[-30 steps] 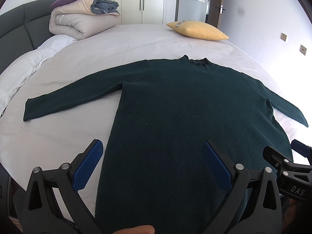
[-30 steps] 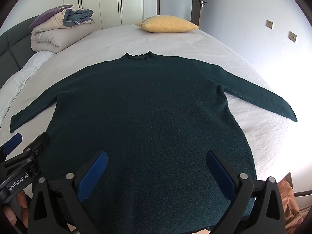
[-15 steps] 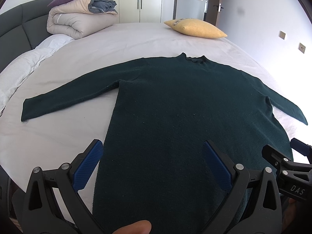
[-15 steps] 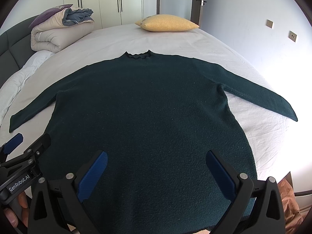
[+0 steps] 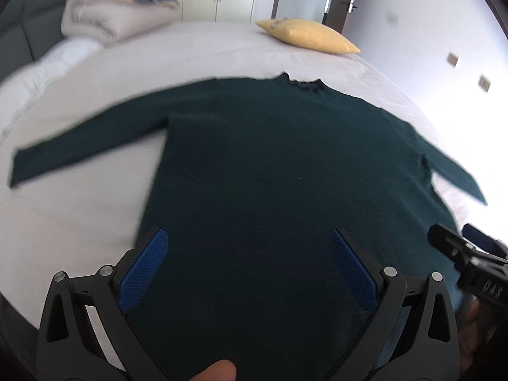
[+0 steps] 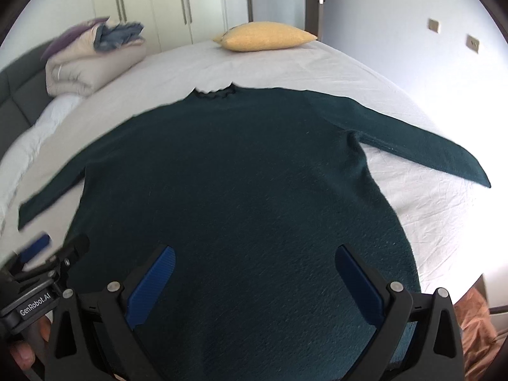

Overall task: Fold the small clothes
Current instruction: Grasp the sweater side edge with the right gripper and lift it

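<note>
A dark green long-sleeved sweater [image 5: 270, 171] [image 6: 241, 184] lies flat on the white bed sheet [image 5: 190, 50], collar at the far side, both sleeves spread out to the sides. My left gripper [image 5: 249, 241] hovers open above the sweater's lower left part, blue pads wide apart and nothing between them. My right gripper [image 6: 255, 257] hangs open over the lower right part near the hem, also holding nothing. Each gripper shows at the edge of the other's view. The left sleeve cuff [image 5: 19, 168] lies far left, the right cuff [image 6: 476, 174] far right.
A yellow pillow [image 5: 308, 36] [image 6: 266, 36] lies at the far end of the bed. Folded duvets [image 5: 117, 16] [image 6: 92, 60] are stacked at the far left by the grey headboard [image 6: 12, 95]. Wardrobe doors and a room door stand behind. A thumb [image 5: 216, 371] shows at the bottom edge.
Both grippers have moved forward and a little to the left over the sweater, and the views are blurred by motion. The sweater lies as before and both grippers stay open.
</note>
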Motion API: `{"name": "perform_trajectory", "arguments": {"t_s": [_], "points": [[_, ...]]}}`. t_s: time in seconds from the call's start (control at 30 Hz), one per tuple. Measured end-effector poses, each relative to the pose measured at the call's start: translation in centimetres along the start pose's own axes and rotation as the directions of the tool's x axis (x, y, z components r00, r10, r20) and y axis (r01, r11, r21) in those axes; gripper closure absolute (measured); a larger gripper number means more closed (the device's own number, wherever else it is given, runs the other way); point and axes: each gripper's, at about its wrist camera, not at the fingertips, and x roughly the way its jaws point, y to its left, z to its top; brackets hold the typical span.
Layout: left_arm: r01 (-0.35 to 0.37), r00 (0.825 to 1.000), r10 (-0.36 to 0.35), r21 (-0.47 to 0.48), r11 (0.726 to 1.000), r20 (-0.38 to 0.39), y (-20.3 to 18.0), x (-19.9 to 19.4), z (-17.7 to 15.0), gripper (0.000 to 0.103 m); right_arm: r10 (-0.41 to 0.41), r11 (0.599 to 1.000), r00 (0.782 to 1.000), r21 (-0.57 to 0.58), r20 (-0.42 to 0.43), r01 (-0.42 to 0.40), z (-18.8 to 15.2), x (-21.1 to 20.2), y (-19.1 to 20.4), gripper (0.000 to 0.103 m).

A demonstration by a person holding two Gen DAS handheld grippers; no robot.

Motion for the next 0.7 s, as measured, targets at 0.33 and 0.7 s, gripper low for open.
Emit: {"name": "perform_trajectory", "arguments": {"t_s": [0.33, 0.7], "points": [[0.118, 0.993, -0.12, -0.063, 0.991, -0.022, 0.4, 3.1, 2.3, 0.0, 0.059, 0.815, 0.991, 0.568, 0.122, -0.118, 3.3, -0.3, -24.7, 0.0], [0.147, 0.979, -0.16, -0.108, 0.983, -0.123, -0.7, 7.5, 5.0, 0.0, 0.1, 0.429, 0.957, 0.856, 0.272, -0.288, 0.3, 3.1, -41.7, 0.013]]}}
